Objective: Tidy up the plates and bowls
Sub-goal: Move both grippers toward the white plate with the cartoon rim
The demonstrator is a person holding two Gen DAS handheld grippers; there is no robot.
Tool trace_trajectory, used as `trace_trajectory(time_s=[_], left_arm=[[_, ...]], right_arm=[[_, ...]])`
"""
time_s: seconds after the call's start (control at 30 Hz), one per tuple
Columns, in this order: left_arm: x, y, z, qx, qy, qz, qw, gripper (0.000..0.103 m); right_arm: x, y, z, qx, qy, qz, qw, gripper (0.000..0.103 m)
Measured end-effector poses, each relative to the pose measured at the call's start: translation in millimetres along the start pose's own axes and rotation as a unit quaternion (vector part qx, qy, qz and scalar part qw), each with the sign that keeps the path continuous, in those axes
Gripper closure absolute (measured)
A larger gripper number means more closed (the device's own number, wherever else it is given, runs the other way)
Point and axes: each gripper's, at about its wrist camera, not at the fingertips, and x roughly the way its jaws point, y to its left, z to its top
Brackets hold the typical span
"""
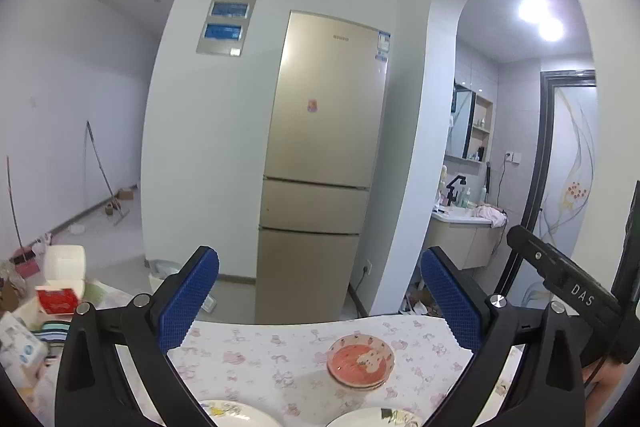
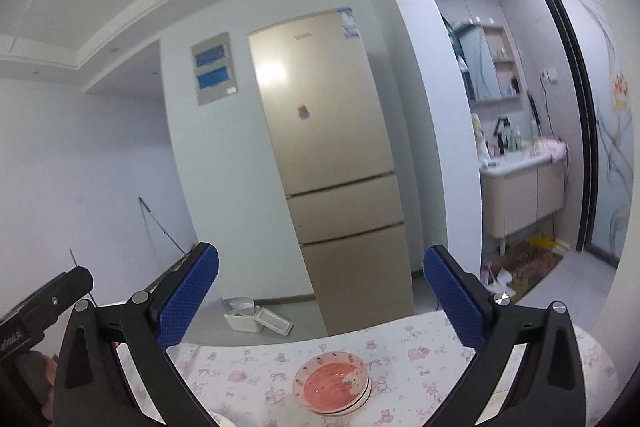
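Note:
A small stack of pink bowls with a cartoon print sits on the table's floral cloth; it also shows in the right wrist view. Two white plates peek in at the bottom edge of the left wrist view, one at the left and one at the right. My left gripper is open and empty, held above the table short of the bowls. My right gripper is open and empty too, above and short of the same bowls. The right gripper's body shows at the right of the left wrist view.
A gold fridge stands beyond the table's far edge. Boxes and packets crowd the table's left end. A bathroom with a sink cabinet opens at the right. A white box lies on the floor.

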Motion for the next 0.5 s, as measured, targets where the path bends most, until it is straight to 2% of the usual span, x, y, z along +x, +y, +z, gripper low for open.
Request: trace_trajectory(time_s=[0.17, 0.3, 0.43, 0.5], left_arm=[[-59.5, 3.2, -8.0, 0.015, -0.031, 0.019, 0.9992, 0.0], [-104.8, 18.9, -28.2, -0.028, -0.088, 0.038, 0.995, 0.0], [-128.6, 39.4, -57.4, -0.07, -0.095, 0.034, 0.9925, 0.0], [-135.9, 47.7, -73.4, -0.072, -0.087, 0.035, 0.993, 0.0]], right_arm=[[-39.0, 18.8, -7.5, 0.02, -0.008, 0.038, 0.999, 0.001], [-55.1, 31.1, -20.2, 0.036, -0.007, 0.053, 0.998, 0.001], [-63.4, 40.4, -42.8, 0.053, 0.0, 0.063, 0.997, 0.001], [-65.1, 45.2, -57.8, 0.056, 0.008, 0.067, 0.996, 0.001]])
